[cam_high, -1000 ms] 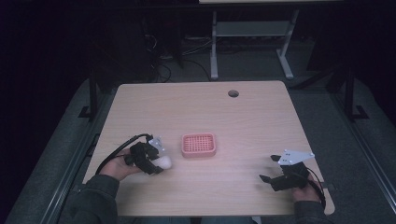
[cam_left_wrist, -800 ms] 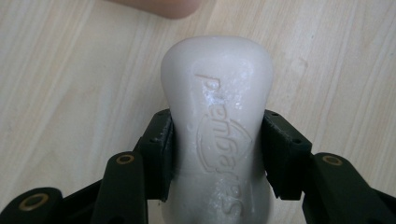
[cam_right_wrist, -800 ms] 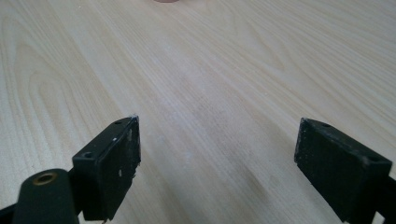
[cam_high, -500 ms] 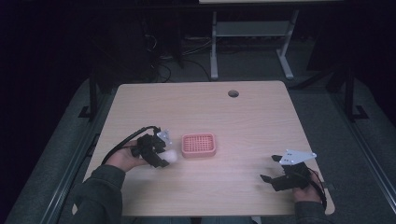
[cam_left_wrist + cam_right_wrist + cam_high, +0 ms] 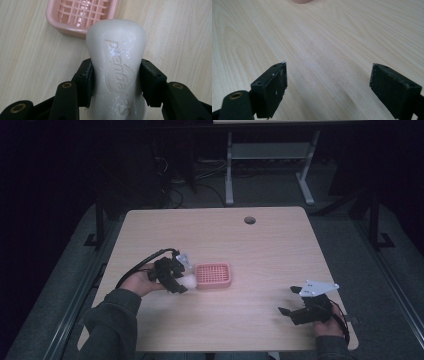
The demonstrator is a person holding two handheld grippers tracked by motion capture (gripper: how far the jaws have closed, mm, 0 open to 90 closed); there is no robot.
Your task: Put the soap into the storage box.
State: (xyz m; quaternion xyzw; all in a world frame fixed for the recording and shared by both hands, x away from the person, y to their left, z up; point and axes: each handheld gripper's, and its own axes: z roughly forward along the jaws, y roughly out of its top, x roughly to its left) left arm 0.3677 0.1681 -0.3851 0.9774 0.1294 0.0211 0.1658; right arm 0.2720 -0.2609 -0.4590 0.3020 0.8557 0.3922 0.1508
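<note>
While the jaws of our left gripper (image 5: 116, 75) press against both flanks of the white soap bar (image 5: 117, 65), pinching it at its waist, we carry it with the embossed face up and its rounded end pointing ahead. In the left gripper view that end now overlaps the near rim of the pink soap dish (image 5: 75, 17), so we judge the bar to be held above the table and just short of the tray's grid.

Compared with a second ago in the high view, our left gripper (image 5: 176, 276) has travelled rightward and a little away from us, and the soap bar (image 5: 189, 281) has gone from well clear of the soap dish (image 5: 213, 274) to right beside its left edge. The dish itself has not shifted on the table (image 5: 260, 250).

For the work in hand, this means the carry is nearly over: what remains, as we read it, is a short advance over the rim, a lowering onto the grid, and a release.

Our right gripper (image 5: 299, 301) has stayed low at the table's right front, jaws wide apart over bare wood, holding nothing.
</note>
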